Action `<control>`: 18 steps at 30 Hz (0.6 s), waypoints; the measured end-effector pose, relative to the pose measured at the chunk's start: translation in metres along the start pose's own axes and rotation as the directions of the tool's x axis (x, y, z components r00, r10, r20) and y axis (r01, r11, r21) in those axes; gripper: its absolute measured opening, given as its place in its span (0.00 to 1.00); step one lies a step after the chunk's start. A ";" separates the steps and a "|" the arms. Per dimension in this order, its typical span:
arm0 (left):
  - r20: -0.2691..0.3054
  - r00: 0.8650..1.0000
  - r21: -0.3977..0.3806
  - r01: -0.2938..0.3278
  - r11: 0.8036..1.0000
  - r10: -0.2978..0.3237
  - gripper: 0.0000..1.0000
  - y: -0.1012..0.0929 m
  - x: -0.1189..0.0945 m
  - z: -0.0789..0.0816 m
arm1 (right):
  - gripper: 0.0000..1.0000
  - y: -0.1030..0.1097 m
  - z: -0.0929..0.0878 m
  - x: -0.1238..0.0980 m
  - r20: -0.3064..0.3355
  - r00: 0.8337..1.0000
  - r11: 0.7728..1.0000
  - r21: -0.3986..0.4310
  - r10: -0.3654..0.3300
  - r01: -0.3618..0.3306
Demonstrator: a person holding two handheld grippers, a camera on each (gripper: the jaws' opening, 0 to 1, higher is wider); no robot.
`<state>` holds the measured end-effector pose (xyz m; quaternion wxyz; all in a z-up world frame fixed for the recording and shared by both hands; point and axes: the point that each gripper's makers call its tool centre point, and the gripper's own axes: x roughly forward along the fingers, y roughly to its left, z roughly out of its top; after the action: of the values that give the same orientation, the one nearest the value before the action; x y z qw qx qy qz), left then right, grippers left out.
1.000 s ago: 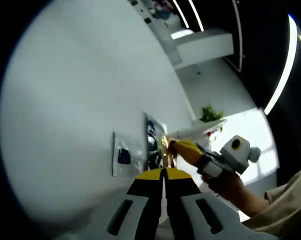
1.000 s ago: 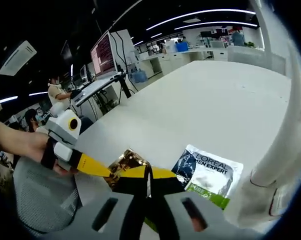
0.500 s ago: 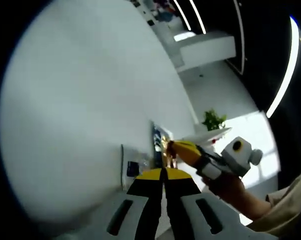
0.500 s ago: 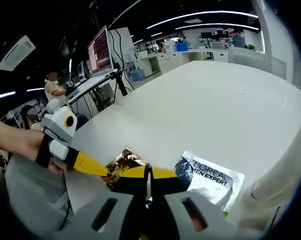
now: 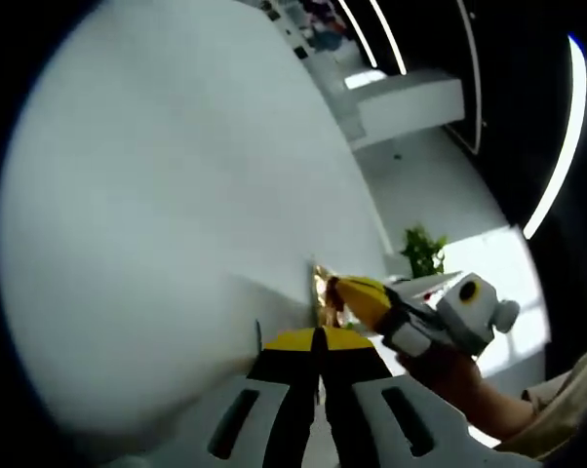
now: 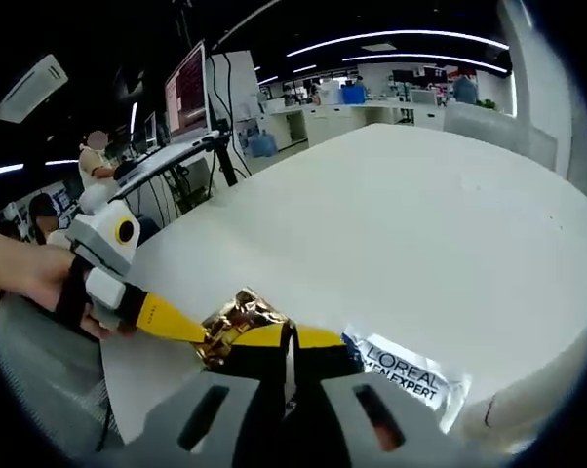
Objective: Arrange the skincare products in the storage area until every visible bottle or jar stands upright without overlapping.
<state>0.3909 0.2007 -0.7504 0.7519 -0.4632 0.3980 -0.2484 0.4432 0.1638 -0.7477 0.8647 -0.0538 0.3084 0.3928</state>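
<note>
2 grippers meet at one crinkled gold foil packet [image 6: 237, 322] above the white table [image 6: 410, 214]. In my right gripper view, my right gripper [image 6: 289, 343] has its yellow-tipped jaws pressed together, and the gold foil packet sits right against their tips, so I read it as clamped on the packet. The left gripper [image 6: 198, 334] comes in beside the packet, its yellow jaws closed to a point that touches the foil; a hand [image 6: 40, 278] holds it. Just past the packet lies a flat sachet [image 6: 406, 366] printed L'OREAL MEN EXPERT, resting on the table and partly hidden behind my right jaws.

In my left gripper view, the left gripper [image 5: 319, 340] shows both jaws shut with no gap, the foil packet [image 5: 323, 292] at their tips, and the right gripper [image 5: 347, 290] pinching it from the other side. I cannot tell which one bears the packet's weight
</note>
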 end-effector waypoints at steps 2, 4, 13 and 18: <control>0.005 1.000 0.003 -0.003 1.000 0.003 0.00 0.002 0.001 0.004 | 0.02 -0.003 0.001 0.003 0.002 1.000 1.000 -0.005 -0.008 0.008; 0.010 1.000 0.004 -0.007 1.000 0.007 0.00 0.003 0.003 0.007 | 0.02 -0.005 0.001 0.006 0.000 1.000 1.000 -0.010 -0.013 0.013; 0.014 1.000 0.003 -0.026 1.000 0.026 0.00 0.012 0.009 0.010 | 0.02 -0.011 -0.004 0.017 -0.026 0.999 0.998 -0.067 -0.024 0.022; 0.021 0.999 0.000 -0.036 0.999 0.036 0.00 0.016 0.013 0.014 | 0.02 -0.014 -0.003 0.023 -0.035 0.999 0.995 -0.097 -0.031 0.028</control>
<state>0.4095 0.2055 -0.7657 0.7606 -0.4582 0.3984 -0.2299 0.4627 0.1678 -0.7655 0.8610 -0.1070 0.3040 0.3935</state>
